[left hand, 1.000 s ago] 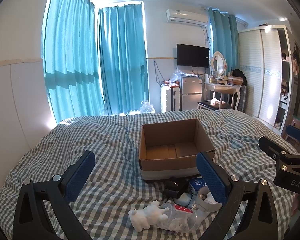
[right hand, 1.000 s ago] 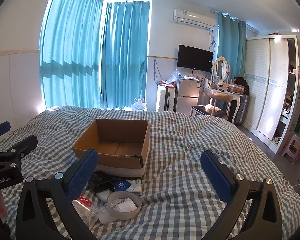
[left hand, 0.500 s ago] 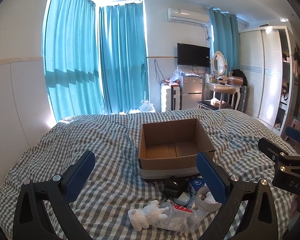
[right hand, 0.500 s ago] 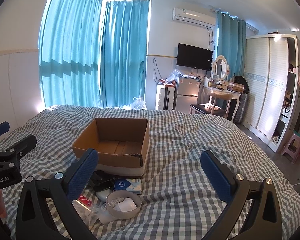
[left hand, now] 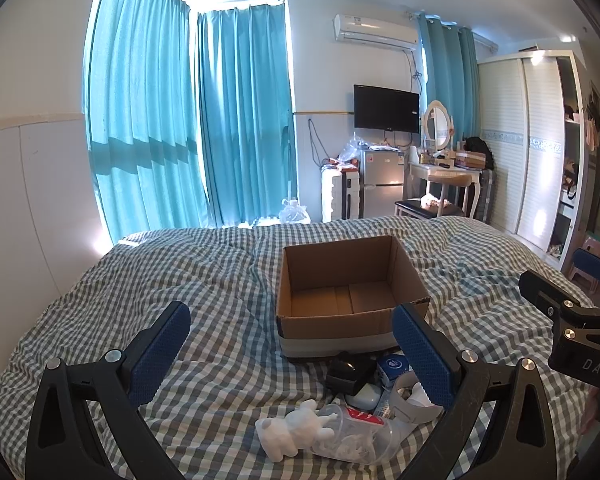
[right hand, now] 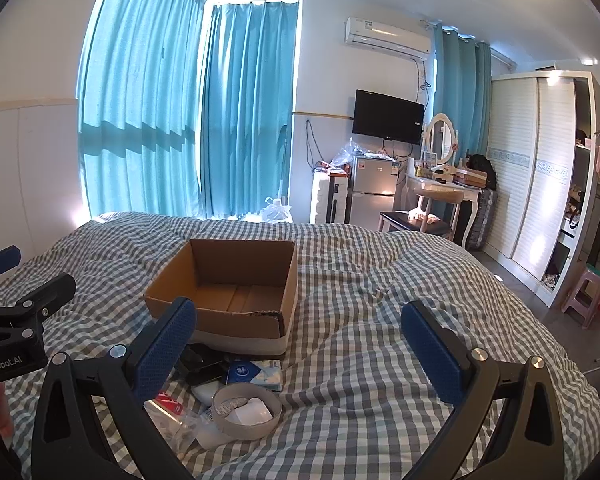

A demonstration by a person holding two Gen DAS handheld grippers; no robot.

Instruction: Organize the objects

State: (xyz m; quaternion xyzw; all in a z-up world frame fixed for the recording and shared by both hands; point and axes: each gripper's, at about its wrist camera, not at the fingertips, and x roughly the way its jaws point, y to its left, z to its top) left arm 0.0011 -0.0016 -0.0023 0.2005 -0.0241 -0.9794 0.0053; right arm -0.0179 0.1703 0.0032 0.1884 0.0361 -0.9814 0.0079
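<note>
An empty open cardboard box (left hand: 350, 292) (right hand: 236, 292) sits on the checked bed. In front of it lies a small pile: a white toy figure (left hand: 292, 434), a clear plastic cup (left hand: 356, 438), a black case (left hand: 350, 372) (right hand: 200, 364), a blue tissue pack (left hand: 394, 366) (right hand: 252, 374) and a grey tape roll (left hand: 414, 402) (right hand: 246, 410). My left gripper (left hand: 290, 354) is open and empty above the pile. My right gripper (right hand: 300, 348) is open and empty, right of the pile.
The checked duvet (right hand: 380, 320) covers the whole bed. Blue curtains (left hand: 180, 140) and a white wall lie to the left. A small fridge (left hand: 382, 184), dressing table (left hand: 446, 176) and wardrobe (left hand: 528, 152) stand beyond the bed's far and right edges.
Both grippers stay open and nearly still; the views shift only slightly.
</note>
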